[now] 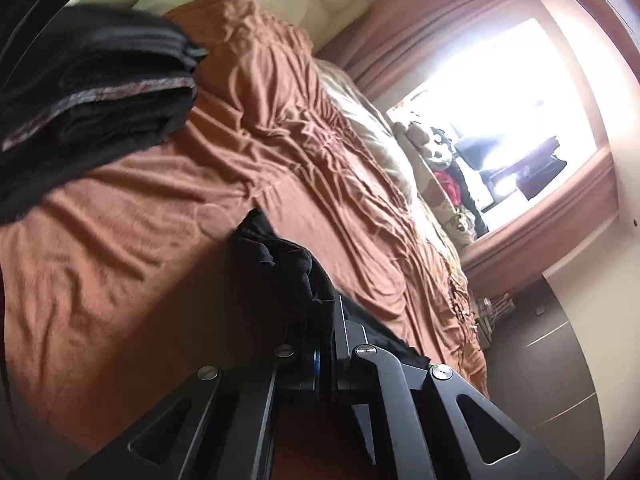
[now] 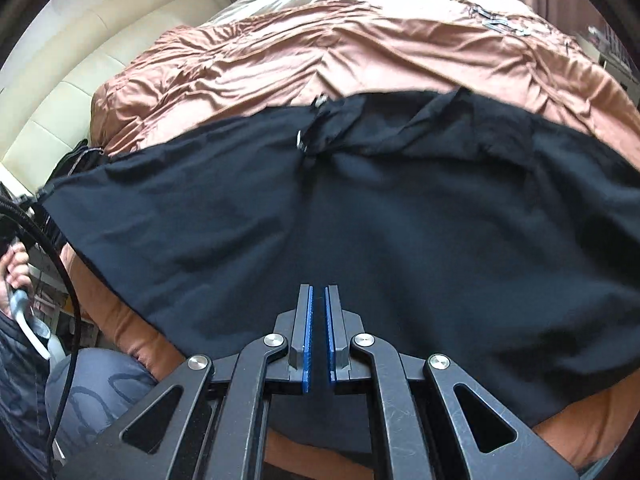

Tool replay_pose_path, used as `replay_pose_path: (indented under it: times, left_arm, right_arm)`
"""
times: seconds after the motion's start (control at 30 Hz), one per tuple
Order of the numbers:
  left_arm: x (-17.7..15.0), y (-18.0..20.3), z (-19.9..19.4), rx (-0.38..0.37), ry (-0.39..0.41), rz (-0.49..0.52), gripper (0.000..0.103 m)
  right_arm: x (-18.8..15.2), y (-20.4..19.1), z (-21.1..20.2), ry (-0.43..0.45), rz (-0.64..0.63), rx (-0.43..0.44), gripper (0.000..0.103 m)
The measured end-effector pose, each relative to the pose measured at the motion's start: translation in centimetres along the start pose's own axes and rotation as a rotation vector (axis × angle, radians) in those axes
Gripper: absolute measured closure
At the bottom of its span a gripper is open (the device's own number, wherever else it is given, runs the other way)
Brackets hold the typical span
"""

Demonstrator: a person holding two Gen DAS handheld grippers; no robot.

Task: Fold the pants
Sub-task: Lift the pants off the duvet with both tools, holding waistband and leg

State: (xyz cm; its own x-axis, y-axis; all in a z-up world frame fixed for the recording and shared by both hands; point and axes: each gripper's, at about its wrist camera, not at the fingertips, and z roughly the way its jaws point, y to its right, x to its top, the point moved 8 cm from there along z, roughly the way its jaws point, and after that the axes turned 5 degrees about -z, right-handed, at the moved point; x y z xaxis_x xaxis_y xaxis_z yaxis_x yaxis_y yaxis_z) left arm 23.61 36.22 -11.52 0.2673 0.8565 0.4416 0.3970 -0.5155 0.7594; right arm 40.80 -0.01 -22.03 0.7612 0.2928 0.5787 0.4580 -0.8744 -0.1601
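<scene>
The black pants (image 2: 360,220) lie spread wide across the orange-brown bed cover (image 2: 320,60), with a crumpled waist area and a metal clasp near the far edge. My right gripper (image 2: 319,290) hovers over the near part of the pants, its blue pads almost touching and nothing between them. In the left wrist view, my left gripper (image 1: 326,320) is shut on a bunched edge of the pants (image 1: 288,264), lifted above the bed cover (image 1: 160,240). The fabric hides its fingertips.
A stack of folded dark clothes (image 1: 92,92) sits on the bed at the upper left. A cream padded headboard (image 2: 60,100), curtains, a bright window (image 1: 500,120) and a stuffed toy (image 1: 436,148) border the bed. A person's hand (image 2: 16,268), a cable and a knee (image 2: 100,384) are at left.
</scene>
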Motion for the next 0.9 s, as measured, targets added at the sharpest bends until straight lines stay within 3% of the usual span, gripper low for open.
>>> replay_pose_path:
  times: [0.5,0.7,0.9]
  left_arm:
    - [1.7,6.1,-1.0,-0.027,0.014,0.095,0.101]
    - [2.2,6.7,-0.8,-0.034,0.011,0.096,0.101]
    - [2.7,8.4,-0.6,-0.043,0.006,0.121,0.101]
  right_arm:
    - [-3.8,-4.7,2.8,-0.108,-0.069,0.131,0.1]
    - [-1.8,-3.2,1.4,-0.058,-0.041,0.144,0.1]
    - [0.8,-1.6,3.3,-0.063,-0.011,0.119,0.1]
